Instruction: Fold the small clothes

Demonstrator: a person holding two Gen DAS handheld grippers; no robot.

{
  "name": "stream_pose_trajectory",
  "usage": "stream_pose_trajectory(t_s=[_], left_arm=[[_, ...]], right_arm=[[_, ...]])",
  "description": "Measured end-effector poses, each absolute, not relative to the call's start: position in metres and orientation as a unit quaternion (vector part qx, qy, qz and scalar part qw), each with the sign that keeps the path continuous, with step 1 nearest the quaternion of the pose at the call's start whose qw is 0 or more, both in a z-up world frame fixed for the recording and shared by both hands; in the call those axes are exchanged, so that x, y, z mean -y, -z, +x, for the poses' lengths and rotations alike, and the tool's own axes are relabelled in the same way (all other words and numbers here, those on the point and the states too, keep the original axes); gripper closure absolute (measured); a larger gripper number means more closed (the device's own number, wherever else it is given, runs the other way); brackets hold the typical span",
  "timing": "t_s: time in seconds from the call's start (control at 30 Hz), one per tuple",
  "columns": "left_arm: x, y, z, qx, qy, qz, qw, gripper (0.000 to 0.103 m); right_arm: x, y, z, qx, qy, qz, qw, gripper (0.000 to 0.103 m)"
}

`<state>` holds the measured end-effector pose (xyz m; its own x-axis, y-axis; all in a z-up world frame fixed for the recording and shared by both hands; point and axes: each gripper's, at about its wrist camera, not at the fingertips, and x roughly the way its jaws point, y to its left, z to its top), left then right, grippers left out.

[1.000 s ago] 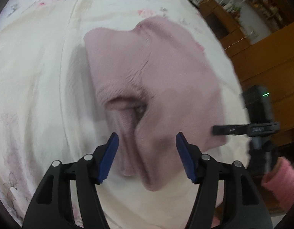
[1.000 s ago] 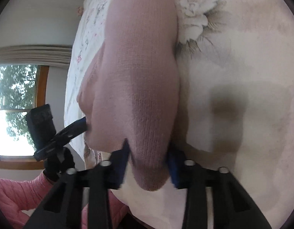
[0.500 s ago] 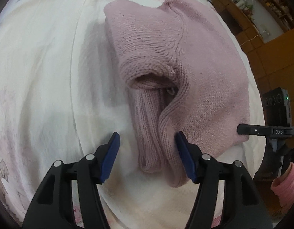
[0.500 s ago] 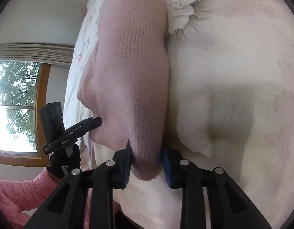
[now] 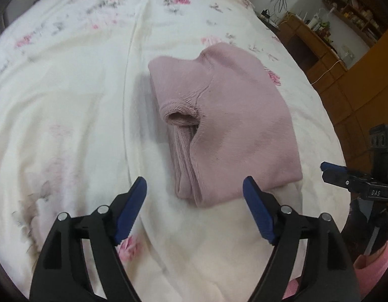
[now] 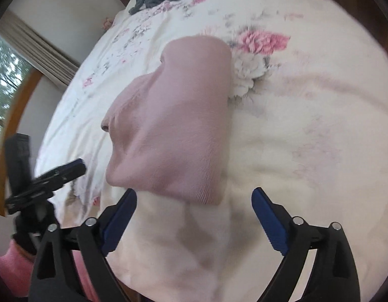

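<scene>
On the floral bedspread [image 5: 68, 95], folded pink sweater [image 5: 234, 125] just ahead of left hand-held gripper [image 5: 194, 201] and right hand-held gripper [image 6: 194, 209], both spread wide, gripping nothing

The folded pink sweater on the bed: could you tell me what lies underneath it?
The pink sweater rests on the floral bedspread, which shows all around it. Whatever sits directly beneath is covered by the folded layers.
</scene>
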<state>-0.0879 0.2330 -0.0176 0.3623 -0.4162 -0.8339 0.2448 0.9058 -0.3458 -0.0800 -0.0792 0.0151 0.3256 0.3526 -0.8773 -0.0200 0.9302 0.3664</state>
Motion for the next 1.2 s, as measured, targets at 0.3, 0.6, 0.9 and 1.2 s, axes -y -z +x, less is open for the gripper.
stream_pose_trajectory(t_s=[0.3, 0.6, 0.9, 1.2], left_arm=[[-0.229, -0.006, -0.117, -0.526, 0.165, -0.054, 0.833, 0.015], [-0.217, -0.017, -0.131, -0.524, 0.14, -0.024, 0.84, 0.012], [-0.213, -0.024, -0.142, -0.524, 0.128, -0.021, 0.842, 0.012], [-0.21, -0.039, -0.158, -0.518, 0.119, -0.008, 0.847, 0.012]], right_arm=[[0.069, -0.034, -0.112, -0.555, -0.07, 0.114, 0.821, 0.009], [0.066, -0.041, -0.123, -0.554, -0.015, 0.082, 0.828, 0.005], [0.059, -0.05, -0.132, -0.556, 0.026, 0.037, 0.83, 0.004], [0.05, -0.064, -0.141, -0.548, 0.024, 0.029, 0.836, 0.004]])
